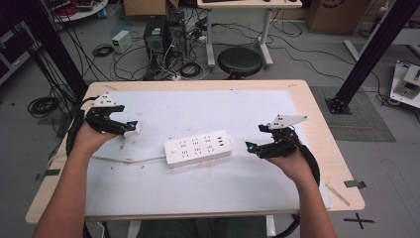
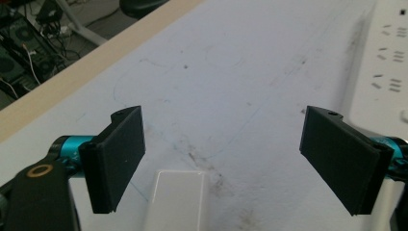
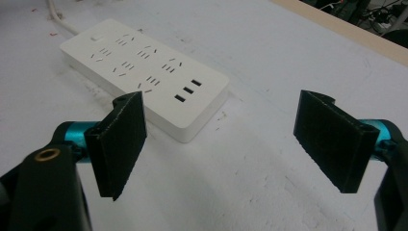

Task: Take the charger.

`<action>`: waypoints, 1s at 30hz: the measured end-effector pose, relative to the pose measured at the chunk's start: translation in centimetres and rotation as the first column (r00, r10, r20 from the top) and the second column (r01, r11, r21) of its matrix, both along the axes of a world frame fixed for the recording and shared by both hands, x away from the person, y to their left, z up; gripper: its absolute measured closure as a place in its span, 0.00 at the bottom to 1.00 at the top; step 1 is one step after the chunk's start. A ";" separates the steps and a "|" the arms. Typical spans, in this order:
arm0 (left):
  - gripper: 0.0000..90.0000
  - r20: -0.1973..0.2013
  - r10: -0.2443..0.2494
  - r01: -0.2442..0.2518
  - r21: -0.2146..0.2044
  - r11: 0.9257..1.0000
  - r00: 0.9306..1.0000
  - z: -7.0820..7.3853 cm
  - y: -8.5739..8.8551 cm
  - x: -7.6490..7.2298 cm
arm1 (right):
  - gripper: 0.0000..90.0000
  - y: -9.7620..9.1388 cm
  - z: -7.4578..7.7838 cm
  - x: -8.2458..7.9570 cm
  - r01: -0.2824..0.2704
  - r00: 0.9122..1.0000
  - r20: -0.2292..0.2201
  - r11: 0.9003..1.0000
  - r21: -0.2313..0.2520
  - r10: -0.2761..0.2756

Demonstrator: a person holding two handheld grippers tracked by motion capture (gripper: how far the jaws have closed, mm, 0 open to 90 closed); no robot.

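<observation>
A white power strip [image 1: 198, 148] lies flat in the middle of the white mat [image 1: 208, 188], and its cord [image 1: 130, 160] runs off to the left. My left gripper [image 1: 131, 128] rests on the mat left of the strip, jaws wide open. In the left gripper view a small white block [image 2: 175, 199] lies on the mat low between the open jaws of that gripper [image 2: 223, 130], untouched, with the strip [image 2: 387, 57] at the right edge. My right gripper [image 1: 252, 146] sits just right of the strip's end, open and empty. The right gripper view shows the strip [image 3: 144, 72] ahead-left of the gripper [image 3: 221, 108].
The mat covers most of a wooden table [image 1: 322, 134]. Beyond the far edge stand a black stool [image 1: 239, 61], computer towers [image 1: 158, 34] and tangled cables on the floor. Black frame posts rise at the left [image 1: 54, 49] and right [image 1: 371, 49].
</observation>
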State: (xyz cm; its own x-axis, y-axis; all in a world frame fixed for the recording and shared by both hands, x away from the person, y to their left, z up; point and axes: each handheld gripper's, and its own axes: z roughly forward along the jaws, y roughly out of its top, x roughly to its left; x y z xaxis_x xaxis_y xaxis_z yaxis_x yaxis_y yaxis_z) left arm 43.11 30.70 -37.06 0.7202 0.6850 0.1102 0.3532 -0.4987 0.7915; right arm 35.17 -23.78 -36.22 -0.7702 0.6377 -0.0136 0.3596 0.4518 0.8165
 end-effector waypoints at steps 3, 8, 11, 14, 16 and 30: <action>0.18 -0.023 0.009 -0.009 0.005 1.000 1.000 -0.8 0.2 1.0 | 0.22 -0.1 -0.2 0.0 0.006 1.000 -0.005 1.000 0.001 -0.006; 0.18 -0.105 0.035 -0.032 0.037 0.999 0.994 -3.4 1.0 2.7 | 0.22 -0.4 -0.8 -0.1 0.016 1.000 -0.019 1.000 0.001 -0.016; 0.18 -0.127 0.047 -0.043 0.032 0.999 0.991 -4.1 1.4 3.1 | 0.22 -0.4 -1.0 -0.1 0.015 1.000 -0.025 1.000 0.002 -0.015; 0.18 -0.143 0.055 -0.049 0.052 0.997 0.988 -4.7 1.6 3.4 | 0.22 -0.4 -1.2 -0.1 0.014 0.999 -0.029 1.000 0.000 -0.014; 0.18 -0.155 0.059 -0.049 0.064 0.997 0.986 -5.1 1.7 3.5 | 0.22 -0.3 -1.2 0.0 0.011 1.000 -0.028 1.000 -0.003 -0.011; 0.21 -0.207 0.071 -0.047 0.117 0.992 0.976 -6.0 1.6 3.7 | 0.22 -0.3 -1.0 -0.4 0.006 1.000 -0.017 1.000 -0.002 -0.007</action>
State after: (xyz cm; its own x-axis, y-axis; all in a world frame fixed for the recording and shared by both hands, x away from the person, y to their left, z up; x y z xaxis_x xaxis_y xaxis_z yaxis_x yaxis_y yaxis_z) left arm 46.83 32.27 -43.10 0.6938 0.7191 0.0385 0.5371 -0.5523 0.6376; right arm 34.80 -24.04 -37.18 -0.7661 0.6427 -0.0018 0.3763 0.4510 0.8093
